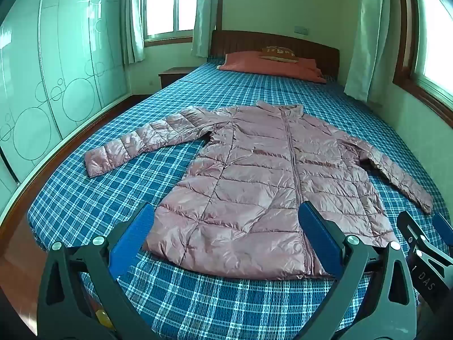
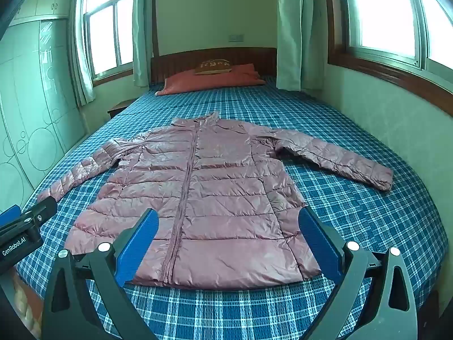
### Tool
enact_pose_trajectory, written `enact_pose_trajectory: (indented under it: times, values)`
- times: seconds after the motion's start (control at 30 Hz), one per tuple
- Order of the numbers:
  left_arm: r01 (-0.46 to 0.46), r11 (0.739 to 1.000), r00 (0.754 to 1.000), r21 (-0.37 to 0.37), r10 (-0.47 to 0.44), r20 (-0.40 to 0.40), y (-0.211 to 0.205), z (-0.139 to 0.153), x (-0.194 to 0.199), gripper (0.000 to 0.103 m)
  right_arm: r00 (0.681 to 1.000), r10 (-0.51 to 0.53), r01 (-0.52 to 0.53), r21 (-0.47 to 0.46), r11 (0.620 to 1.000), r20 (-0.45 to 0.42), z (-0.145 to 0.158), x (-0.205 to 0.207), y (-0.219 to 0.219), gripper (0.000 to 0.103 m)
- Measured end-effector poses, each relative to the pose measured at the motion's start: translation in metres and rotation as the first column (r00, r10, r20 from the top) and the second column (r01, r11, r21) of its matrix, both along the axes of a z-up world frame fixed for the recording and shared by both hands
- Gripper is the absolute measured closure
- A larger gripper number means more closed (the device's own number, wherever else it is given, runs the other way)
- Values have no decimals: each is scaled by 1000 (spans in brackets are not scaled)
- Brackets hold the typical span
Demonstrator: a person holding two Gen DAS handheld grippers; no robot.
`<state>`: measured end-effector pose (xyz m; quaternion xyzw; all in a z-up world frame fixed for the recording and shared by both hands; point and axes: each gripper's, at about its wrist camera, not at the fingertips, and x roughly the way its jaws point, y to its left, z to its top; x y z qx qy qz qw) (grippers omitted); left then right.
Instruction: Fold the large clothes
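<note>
At the far left a pale green wardrobe (image 1: 51, 85) with circle patterns lines the wall, and a low wooden nightstand (image 1: 174, 75) stands between it and the bed (image 1: 226, 306). The left gripper (image 1: 226, 235) hangs over the bed's near edge, angled down, jaws spread wide with nothing between them. The pink quilted jacket (image 1: 254, 184) lies flat on the blue plaid sheet, zipped front up, collar toward the headboard (image 1: 271, 39), hem just beyond the blue fingers (image 1: 133, 238). Its one sleeve (image 1: 141, 141) stretches out toward the wardrobe side; the other sleeve (image 2: 339, 155) reaches toward the window wall. Nothing rests on the jacket. At the bed's head, well apart from the jacket, a red pillow (image 2: 212, 80) carries a small brown cushion (image 2: 213, 66). The right gripper (image 2: 229, 238) hovers beside the left one, jaws likewise spread and empty, over the hem's right half. Curtains (image 2: 288, 34) hang by the windows.
</note>
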<state>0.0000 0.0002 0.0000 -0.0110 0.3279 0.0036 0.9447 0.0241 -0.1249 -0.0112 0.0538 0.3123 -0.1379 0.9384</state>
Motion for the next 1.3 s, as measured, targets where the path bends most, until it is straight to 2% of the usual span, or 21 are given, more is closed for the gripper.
enact_pose_trajectory:
  times: [1.3]
  values:
    - [-3, 1000, 1000, -1, 3, -16, -1, -4, -2, 2, 1000, 0, 0, -5, 1000, -8, -4, 1, 0, 5]
